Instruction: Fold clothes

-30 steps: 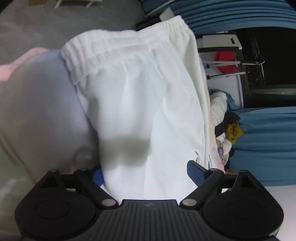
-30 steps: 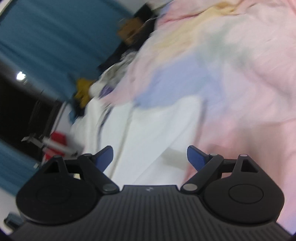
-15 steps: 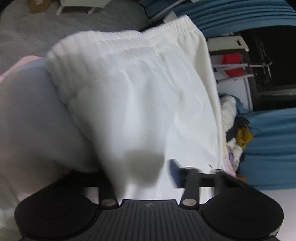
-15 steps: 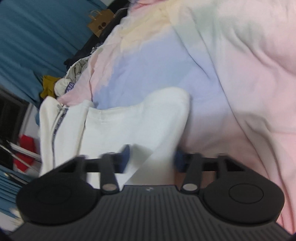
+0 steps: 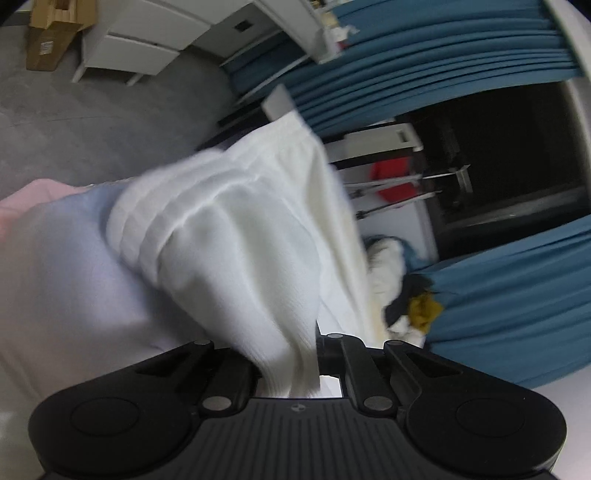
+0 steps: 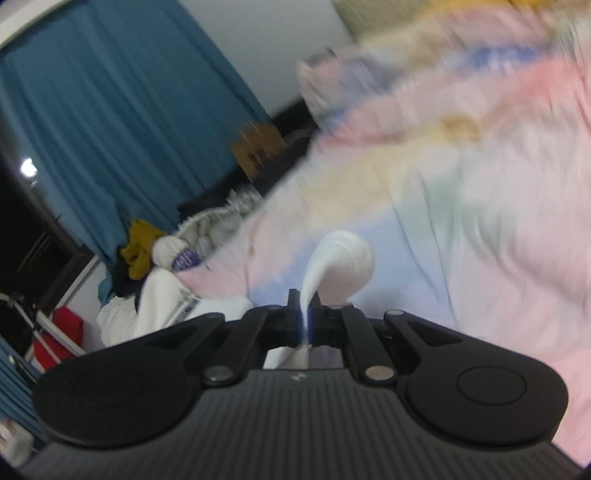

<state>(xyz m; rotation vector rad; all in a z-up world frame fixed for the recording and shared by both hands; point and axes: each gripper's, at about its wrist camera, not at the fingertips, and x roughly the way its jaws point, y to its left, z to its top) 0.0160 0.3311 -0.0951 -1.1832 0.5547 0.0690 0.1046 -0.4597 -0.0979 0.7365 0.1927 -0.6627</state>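
Where both sets of tongs stood spread wide a second ago, they are now pressed together on cloth: the left gripper [image 5: 286,363] has a thick bunch of the white shorts [image 5: 236,236] pinched between its fingers, and the right gripper [image 6: 304,325] is clamped on a thin fold of the same white fabric [image 6: 341,258]. In the left view the shorts have come up off the bedspread [image 5: 62,266], the ribbed waistband that lay flat before now bunched and hanging in folds down towards the tongs, a bit blurred. More of the room shows behind than earlier: the grey floor [image 5: 92,129], a white cabinet [image 5: 140,48], a cardboard box [image 5: 51,33], the blue curtains [image 5: 424,55]. A pile of clothes [image 5: 402,291] sits just right of the shorts. Over on the right side, the leg of the shorts that lay broad across the pastel bedspread [image 6: 480,206] half a second ago is now a narrow curl rising from the closed fingers, with the rest trailing to the lower left towards the clothes heap [image 6: 155,251] by the curtain [image 6: 110,110].
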